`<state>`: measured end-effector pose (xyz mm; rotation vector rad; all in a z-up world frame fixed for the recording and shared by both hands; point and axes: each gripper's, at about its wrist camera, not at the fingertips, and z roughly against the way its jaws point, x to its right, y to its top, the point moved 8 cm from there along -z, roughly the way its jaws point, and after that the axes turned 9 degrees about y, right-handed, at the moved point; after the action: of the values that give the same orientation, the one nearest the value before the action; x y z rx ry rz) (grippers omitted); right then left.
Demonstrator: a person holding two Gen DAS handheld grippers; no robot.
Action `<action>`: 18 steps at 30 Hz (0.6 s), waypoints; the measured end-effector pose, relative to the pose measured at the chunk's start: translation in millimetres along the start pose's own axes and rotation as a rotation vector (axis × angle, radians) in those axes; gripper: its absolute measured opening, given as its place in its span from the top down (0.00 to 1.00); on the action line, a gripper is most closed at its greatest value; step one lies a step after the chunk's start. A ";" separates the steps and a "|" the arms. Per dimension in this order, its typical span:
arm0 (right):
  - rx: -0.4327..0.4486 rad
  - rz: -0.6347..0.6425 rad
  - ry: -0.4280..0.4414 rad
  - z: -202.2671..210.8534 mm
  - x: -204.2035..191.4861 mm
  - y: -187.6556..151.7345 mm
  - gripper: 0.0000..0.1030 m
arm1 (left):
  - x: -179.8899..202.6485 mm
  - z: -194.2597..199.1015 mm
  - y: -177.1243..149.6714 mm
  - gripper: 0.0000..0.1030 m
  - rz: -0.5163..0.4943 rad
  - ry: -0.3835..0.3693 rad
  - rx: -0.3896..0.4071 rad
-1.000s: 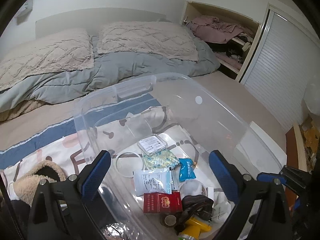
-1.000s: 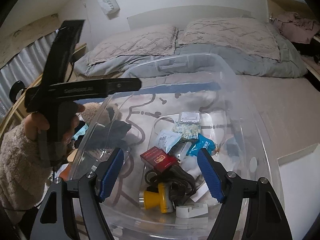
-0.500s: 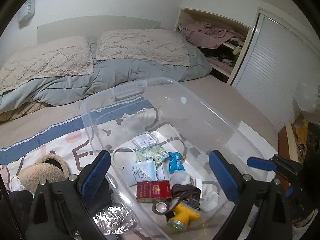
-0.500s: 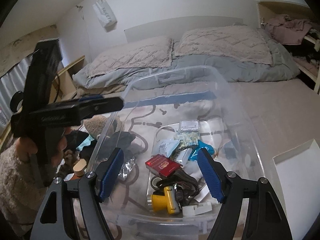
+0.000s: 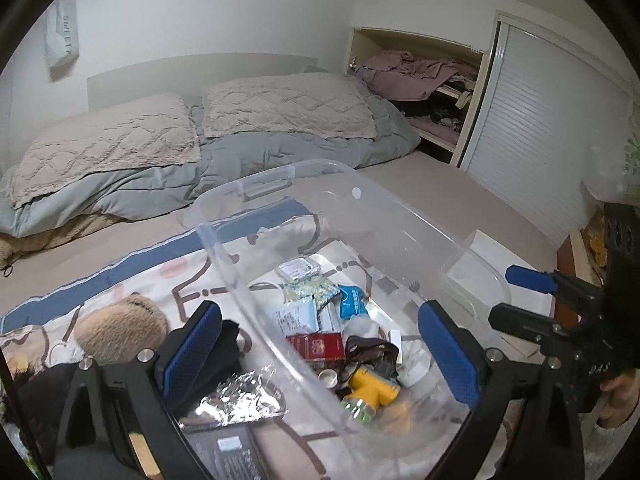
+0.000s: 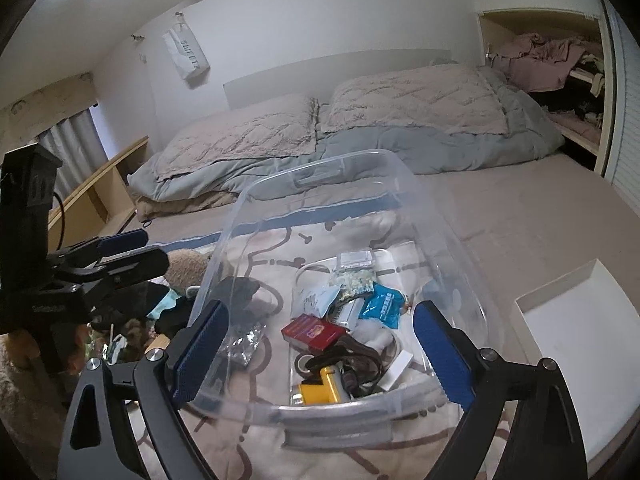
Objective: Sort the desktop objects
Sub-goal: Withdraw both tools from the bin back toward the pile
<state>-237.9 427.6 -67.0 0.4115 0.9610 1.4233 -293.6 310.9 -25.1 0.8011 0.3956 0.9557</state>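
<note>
A clear plastic bin [image 5: 280, 179] [image 6: 320, 170] sits on the bed's patterned blanket. Inside lie a red box [image 5: 316, 346] [image 6: 312, 332], a yellow gadget [image 5: 374, 390] [image 6: 322, 390], a blue packet [image 5: 352, 300] [image 6: 382, 304] and several white sachets. My left gripper [image 5: 320, 346] hovers open over the bin's left wall and holds nothing; it also shows at the left of the right wrist view [image 6: 132, 250]. My right gripper [image 6: 322, 354] hangs above the bin's near rim, its jaws opening with nothing gripped between them.
A crumpled foil pouch [image 5: 236, 400] [image 6: 242, 344] and a brown plush toy [image 5: 120, 324] lie outside the bin on the left. A white tray [image 6: 580, 340] rests on the bed to the right. Pillows and a grey duvet fill the far end.
Both grippers have drawn back and risen from the bin, and the left one has shifted leftward. The right gripper's jaws have spread wider. The bin's contents have not moved.
</note>
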 end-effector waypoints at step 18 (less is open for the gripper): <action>0.057 0.095 -0.001 39.5 -67.8 -25.5 0.00 | -49.6 106.5 -37.4 0.00 0.049 0.097 0.077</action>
<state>-182.9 371.4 -42.2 0.5061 0.9940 1.4830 -232.6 211.4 14.5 0.8391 0.5012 1.0323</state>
